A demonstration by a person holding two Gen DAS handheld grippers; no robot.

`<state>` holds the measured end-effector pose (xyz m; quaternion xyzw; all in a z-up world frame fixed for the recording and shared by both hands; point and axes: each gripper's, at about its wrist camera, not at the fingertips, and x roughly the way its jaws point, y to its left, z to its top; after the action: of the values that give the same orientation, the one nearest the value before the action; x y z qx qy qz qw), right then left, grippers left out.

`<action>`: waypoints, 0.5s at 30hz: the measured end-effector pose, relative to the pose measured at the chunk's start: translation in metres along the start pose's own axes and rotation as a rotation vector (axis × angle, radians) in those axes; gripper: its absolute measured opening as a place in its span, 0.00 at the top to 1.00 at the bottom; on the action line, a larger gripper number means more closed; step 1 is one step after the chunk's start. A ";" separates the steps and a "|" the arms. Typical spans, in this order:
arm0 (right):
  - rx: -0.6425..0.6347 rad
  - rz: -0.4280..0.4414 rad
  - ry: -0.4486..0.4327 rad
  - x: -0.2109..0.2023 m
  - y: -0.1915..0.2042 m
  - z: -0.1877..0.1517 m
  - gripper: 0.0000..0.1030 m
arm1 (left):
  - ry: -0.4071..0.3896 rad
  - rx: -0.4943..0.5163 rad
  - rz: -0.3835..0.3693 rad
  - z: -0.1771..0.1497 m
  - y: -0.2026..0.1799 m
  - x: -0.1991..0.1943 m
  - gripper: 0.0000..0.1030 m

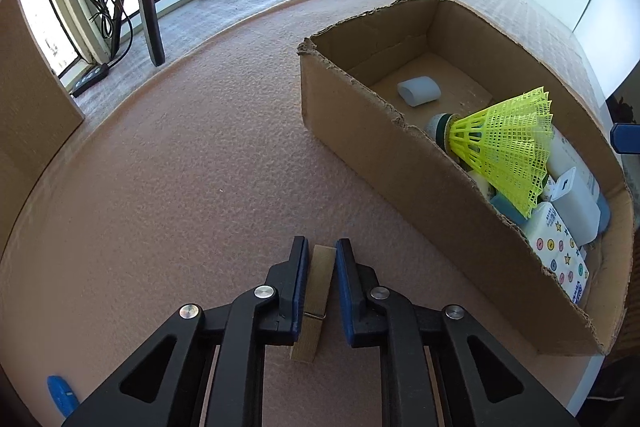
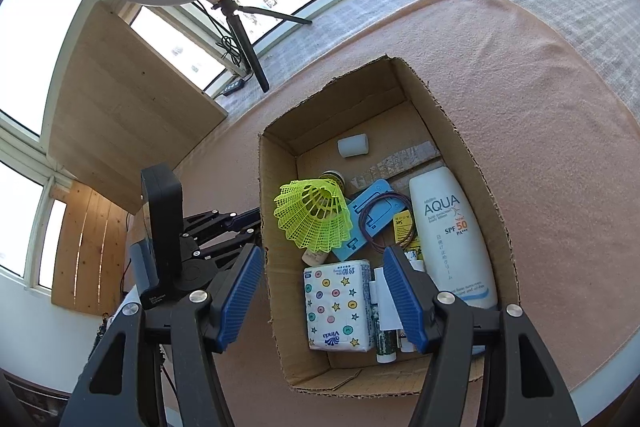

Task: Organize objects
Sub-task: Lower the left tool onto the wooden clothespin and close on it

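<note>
Wooden and tan, the clothespin (image 1: 313, 301) lies flat on the pink tabletop (image 1: 180, 187), just left of the cardboard box (image 1: 420, 195). My left fingers (image 1: 322, 259) stand one on each side of it, close in, and I cannot tell if they press it yet. Its long side runs the same way my fingers point. A small metal spring sits at its middle. My right fingers (image 2: 322, 291) are spread wide over the box, holding nothing.
</note>
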<state>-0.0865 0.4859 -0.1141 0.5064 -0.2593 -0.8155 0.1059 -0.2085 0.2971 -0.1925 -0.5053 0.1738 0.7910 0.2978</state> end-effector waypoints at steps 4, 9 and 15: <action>-0.052 0.020 0.016 0.011 0.023 0.003 0.42 | -0.005 -0.040 0.031 -0.024 0.022 -0.013 0.86; -0.128 0.056 0.052 0.036 0.062 0.007 0.42 | -0.012 -0.113 0.075 -0.073 0.057 -0.039 0.86; -0.266 0.082 0.113 0.086 0.123 0.006 0.42 | -0.021 -0.230 0.118 -0.130 0.104 -0.065 0.86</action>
<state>-0.1429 0.3469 -0.1128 0.5221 -0.1631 -0.8078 0.2198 -0.1649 0.1242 -0.1919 -0.5168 0.1083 0.8271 0.1924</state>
